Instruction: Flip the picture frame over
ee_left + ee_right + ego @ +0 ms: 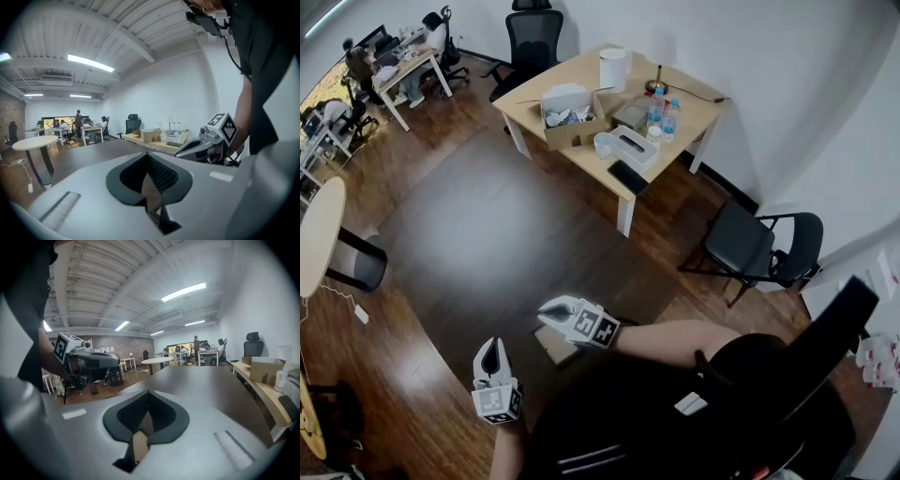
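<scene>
The picture frame (554, 346) lies flat at the near edge of a large dark table (506, 244); it shows a brown face with a dark border, and the right gripper hides part of it. My right gripper (547, 312) hovers just above the frame and is shut, with nothing between its jaws (147, 399). My left gripper (492, 347) is held to the left of the frame, apart from it, and is also shut and empty (148, 159). Each gripper view shows the other gripper: the right gripper (206, 143) and the left gripper (89, 361). The frame is in neither gripper view.
A light wooden table (581, 150) at the back carries a cardboard box (572, 117), bottles and a white roll. A black folding chair (750, 246) stands to the right. A round table (319, 234) is at the left, with office desks and seated people far behind.
</scene>
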`<act>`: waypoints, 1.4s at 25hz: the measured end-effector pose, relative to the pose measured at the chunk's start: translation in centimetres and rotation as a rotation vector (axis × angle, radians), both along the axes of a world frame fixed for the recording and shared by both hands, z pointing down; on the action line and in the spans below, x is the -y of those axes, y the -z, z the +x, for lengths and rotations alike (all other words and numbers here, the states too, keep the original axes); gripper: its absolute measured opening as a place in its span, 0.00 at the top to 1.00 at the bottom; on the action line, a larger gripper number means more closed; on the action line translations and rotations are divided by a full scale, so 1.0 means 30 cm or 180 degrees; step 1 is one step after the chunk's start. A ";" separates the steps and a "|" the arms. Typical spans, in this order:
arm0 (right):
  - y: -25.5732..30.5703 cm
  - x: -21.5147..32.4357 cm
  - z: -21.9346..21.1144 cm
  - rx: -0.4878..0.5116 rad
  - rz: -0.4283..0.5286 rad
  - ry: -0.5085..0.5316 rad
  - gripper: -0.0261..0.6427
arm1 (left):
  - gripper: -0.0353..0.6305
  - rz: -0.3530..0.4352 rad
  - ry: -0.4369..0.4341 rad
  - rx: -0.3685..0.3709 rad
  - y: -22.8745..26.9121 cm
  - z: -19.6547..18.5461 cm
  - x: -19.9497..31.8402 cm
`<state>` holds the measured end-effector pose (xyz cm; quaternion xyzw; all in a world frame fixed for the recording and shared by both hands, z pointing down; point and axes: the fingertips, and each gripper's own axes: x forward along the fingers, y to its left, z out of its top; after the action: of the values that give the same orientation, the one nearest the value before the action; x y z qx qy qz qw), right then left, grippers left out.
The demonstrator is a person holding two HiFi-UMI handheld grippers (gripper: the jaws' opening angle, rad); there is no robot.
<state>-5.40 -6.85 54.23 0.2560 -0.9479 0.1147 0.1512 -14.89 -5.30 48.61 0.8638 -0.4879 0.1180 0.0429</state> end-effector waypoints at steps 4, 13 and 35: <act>-0.005 -0.001 -0.012 0.0001 -0.0020 0.0025 0.96 | 0.95 -0.0010 0.0076 -0.0031 0.025 -0.012 0.015; -0.025 0.013 -0.004 0.0009 -0.0178 0.0042 0.96 | 0.95 0.0040 0.0072 -0.0068 0.010 -0.013 0.029; -0.037 0.033 0.014 0.0158 -0.0329 -0.0119 0.96 | 0.95 0.0040 0.0009 -0.0041 0.008 0.004 0.009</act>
<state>-4.98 -7.83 55.33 0.2626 -0.9392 0.1726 0.1385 -14.78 -5.58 48.36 0.8641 -0.4896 0.1093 0.0407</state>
